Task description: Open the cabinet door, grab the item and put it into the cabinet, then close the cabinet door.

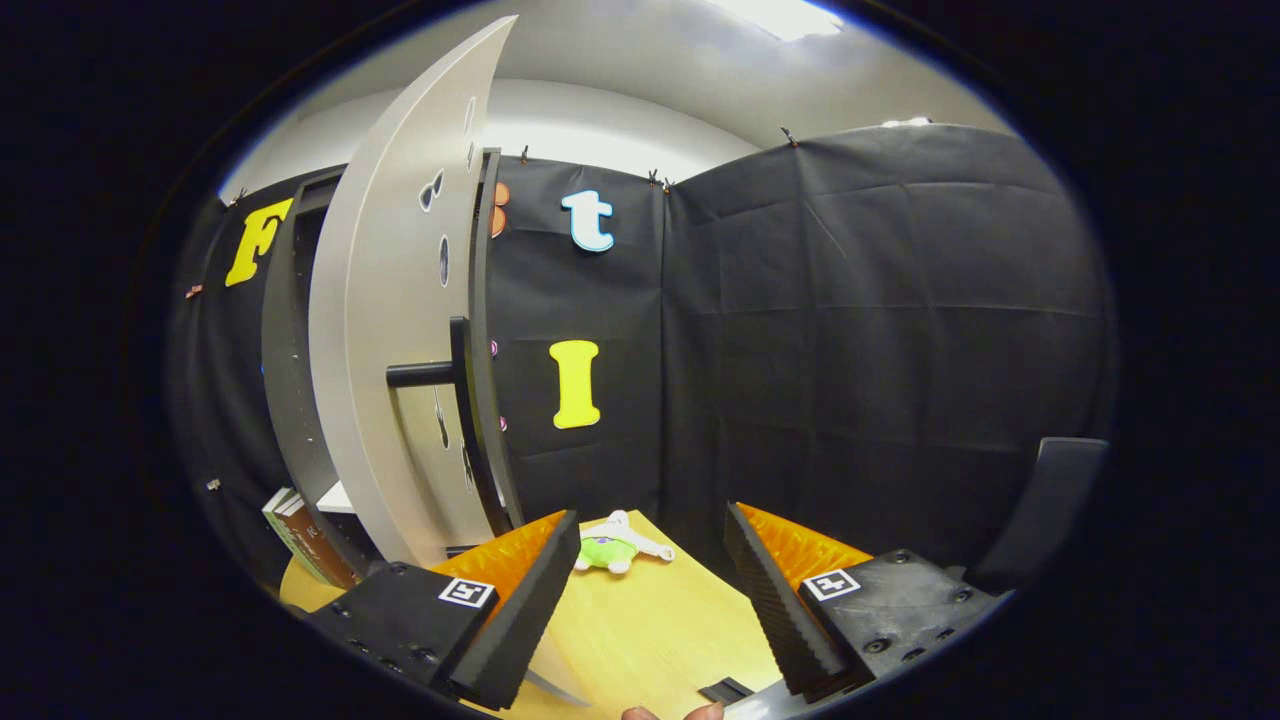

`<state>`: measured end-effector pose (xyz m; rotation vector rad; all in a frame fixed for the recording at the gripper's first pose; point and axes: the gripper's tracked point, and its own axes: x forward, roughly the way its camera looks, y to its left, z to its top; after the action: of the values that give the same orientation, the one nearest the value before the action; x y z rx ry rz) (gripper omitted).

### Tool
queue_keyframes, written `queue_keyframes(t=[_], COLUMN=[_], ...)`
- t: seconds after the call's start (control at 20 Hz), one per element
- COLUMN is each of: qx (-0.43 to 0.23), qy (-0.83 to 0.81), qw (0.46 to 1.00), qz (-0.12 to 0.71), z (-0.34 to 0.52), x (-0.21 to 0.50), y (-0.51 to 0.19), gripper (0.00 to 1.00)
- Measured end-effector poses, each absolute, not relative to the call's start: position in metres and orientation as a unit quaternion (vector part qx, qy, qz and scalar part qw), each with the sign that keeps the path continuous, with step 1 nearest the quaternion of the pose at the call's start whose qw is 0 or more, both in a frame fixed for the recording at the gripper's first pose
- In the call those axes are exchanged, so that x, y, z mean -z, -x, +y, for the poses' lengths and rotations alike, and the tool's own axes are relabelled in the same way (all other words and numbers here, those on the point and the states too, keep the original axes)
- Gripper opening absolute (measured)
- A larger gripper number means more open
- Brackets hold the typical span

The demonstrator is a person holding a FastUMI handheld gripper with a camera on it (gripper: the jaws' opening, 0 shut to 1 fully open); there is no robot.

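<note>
My gripper point(650, 530) is open, with nothing between its fingers. Beyond the fingertips, a small green and white plush toy point(612, 548) lies on the light wooden table point(660, 620), near the table's far edge. To the left stands a dark-framed cabinet point(290, 380) with its grey door point(385, 330) swung open toward me. A dark bar handle point(440, 372) sticks out from the door's edge. The left finger is close beside the door's lower corner.
A couple of books point(300, 535) stand at the cabinet's foot, left of the door. A dark chair back point(1050, 500) rises at the right. Black cloth walls close the booth behind the table. Fingertips of a hand point(670, 713) peek in below the fingers.
</note>
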<state>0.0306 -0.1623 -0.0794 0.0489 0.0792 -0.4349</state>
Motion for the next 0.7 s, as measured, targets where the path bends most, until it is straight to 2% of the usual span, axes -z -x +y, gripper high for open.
queue_keyframes(t=[0.4,0.7], qx=[0.209,0.17], qy=[-0.037,-0.036], qw=[0.976,0.983], qz=[0.048,0.054], z=[-0.127,-0.081], x=[0.083,0.085], y=[-0.027,-0.031], gripper=[0.96,0.97])
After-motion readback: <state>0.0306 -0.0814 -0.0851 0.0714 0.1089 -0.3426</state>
